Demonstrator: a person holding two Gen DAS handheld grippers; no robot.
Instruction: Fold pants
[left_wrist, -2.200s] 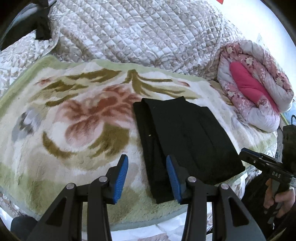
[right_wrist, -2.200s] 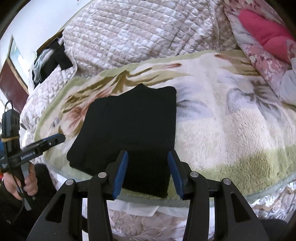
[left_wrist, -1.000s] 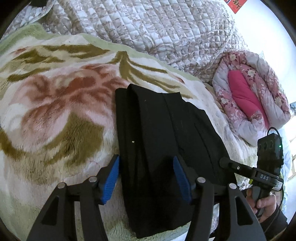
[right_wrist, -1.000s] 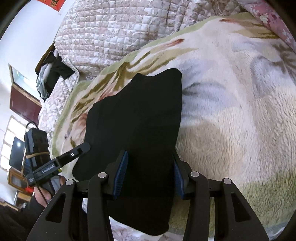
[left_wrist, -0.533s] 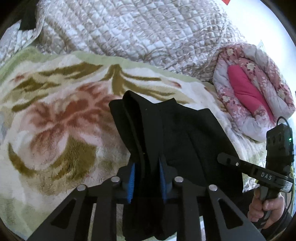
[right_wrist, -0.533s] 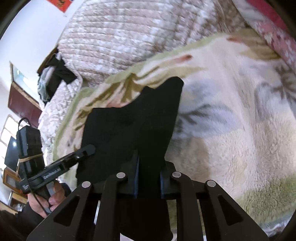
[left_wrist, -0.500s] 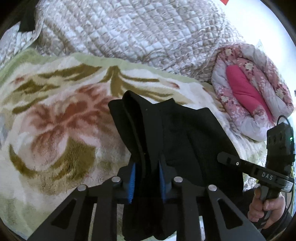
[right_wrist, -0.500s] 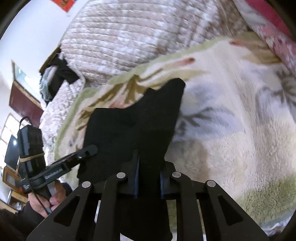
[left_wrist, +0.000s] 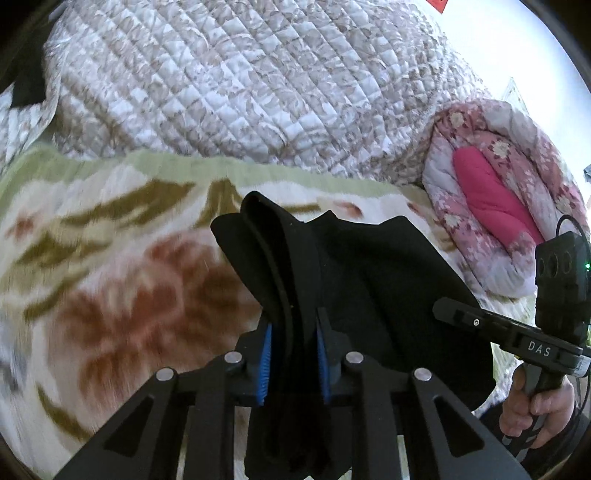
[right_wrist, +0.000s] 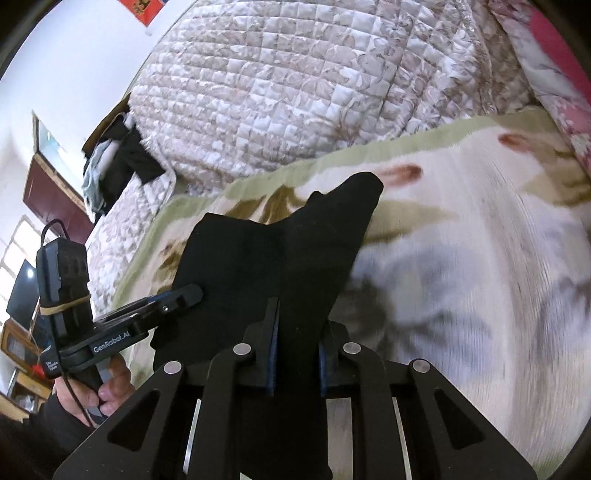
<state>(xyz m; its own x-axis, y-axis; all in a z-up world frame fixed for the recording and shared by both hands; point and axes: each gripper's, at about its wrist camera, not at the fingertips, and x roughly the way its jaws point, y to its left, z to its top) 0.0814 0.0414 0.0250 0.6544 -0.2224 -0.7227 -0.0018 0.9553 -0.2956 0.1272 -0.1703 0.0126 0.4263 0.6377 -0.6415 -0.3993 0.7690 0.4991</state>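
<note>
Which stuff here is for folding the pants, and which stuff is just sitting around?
For the job:
- pants
- left gripper, shut on the pants
- right gripper, shut on the pants
- floral blanket they lie on

Just lying about:
- quilt
- pink bedding roll
- clothes pile

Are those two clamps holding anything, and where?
Both hold the folded black pants at the near edge: left gripper and right gripper, one toward each end.
</note>
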